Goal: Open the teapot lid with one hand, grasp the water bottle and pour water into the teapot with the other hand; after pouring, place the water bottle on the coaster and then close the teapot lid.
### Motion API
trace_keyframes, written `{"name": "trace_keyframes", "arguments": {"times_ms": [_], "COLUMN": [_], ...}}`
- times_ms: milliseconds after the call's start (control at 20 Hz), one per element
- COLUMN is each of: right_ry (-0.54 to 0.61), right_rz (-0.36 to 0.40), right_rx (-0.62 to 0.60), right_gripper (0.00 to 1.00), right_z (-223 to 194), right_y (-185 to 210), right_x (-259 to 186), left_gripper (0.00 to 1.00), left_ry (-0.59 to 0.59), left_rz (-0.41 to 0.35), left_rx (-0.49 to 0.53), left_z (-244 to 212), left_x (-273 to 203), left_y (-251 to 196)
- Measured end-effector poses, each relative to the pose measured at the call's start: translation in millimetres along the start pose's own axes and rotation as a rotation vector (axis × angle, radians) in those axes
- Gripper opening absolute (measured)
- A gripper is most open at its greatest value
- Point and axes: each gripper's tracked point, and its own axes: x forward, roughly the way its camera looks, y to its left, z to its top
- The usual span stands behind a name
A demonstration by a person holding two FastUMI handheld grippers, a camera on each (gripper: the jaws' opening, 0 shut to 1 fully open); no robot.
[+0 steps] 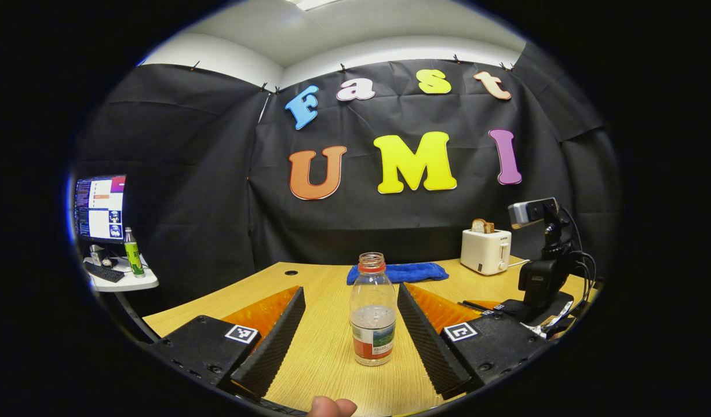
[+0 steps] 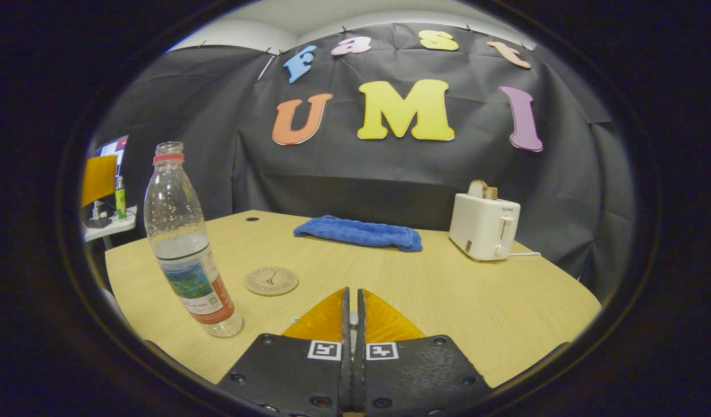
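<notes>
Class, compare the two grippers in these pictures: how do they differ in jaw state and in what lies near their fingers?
The left gripper has its jaws wide open, while the right gripper is shut on nothing. The water bottle stands uncapped between the left gripper's fingers, untouched; beside the right gripper it stands off to one side. Both hover over the wooden table.

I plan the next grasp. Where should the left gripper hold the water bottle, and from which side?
Grip the water bottle around its straight middle body, near the label, coming level from the front. It stands upright, uncapped, between the open left gripper fingers, so a low grip avoids tipping.
</notes>
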Motion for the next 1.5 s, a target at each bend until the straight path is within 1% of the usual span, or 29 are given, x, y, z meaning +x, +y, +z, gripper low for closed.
{"name": "trace_keyframes", "arguments": {"times_ms": [150, 350, 400, 450, 550, 600, 650, 750, 950, 1150, 1350, 1500], "right_ry": [0.002, -0.012, -0.01, -0.014, -0.032, -0.041, -0.048, -0.06, -0.077, -0.082, -0.093, -0.097], "right_rz": [0.01, 0.046, 0.054, 0.06, 0.068, 0.07, 0.072, 0.072, 0.072, 0.074, 0.049, 0.033], "right_rx": [-0.023, -0.014, -0.018, -0.021, -0.017, -0.014, -0.013, -0.006, -0.007, -0.02, -0.037, -0.034], "right_gripper": [0.01, 0.0, 0.02, 0.0, 0.0, 0.02, 0.0, 0.0, 0.0, 0.0, 0.0, 0.0], "right_z": [-1, 4, 6, 6, 14, 19, 22, 29, 38, 37, 34, 35], "right_y": [1, 2, 3, 3, 3, 1, -1, -7, -20, -27, -39, -48], "right_x": [-1, -1, -1, -1, -4, -6, -8, -15, -36, -59, -72, -78], "left_gripper": [1.0, 1.0, 1.0, 1.0, 1.0, 1.0, 1.0, 1.0, 1.0, 1.0, 1.0, 1.0], "left_ry": [0.002, 0.011, 0.011, 0.011, 0.014, 0.017, 0.022, 0.035, 0.098, 0.171, 0.269, 0.29], "left_rz": [-0.002, -0.006, -0.008, -0.009, -0.011, -0.012, -0.018, -0.035, -0.09, -0.095, -0.124, -0.124], "left_rx": [-0.001, 0.001, 0.0, -0.002, -0.006, -0.01, -0.012, -0.02, -0.033, -0.031, -0.068, -0.062], "left_z": [-1, -4, -4, -4, -7, -8, -11, -18, -44, -75, -109, -119], "left_x": [0, 1, 1, 1, 3, 3, 4, 7, 6, 14, 24, 34], "left_y": [1, -1, -3, -2, -2, -2, -3, -9, -23, -21, -30, -31]}}
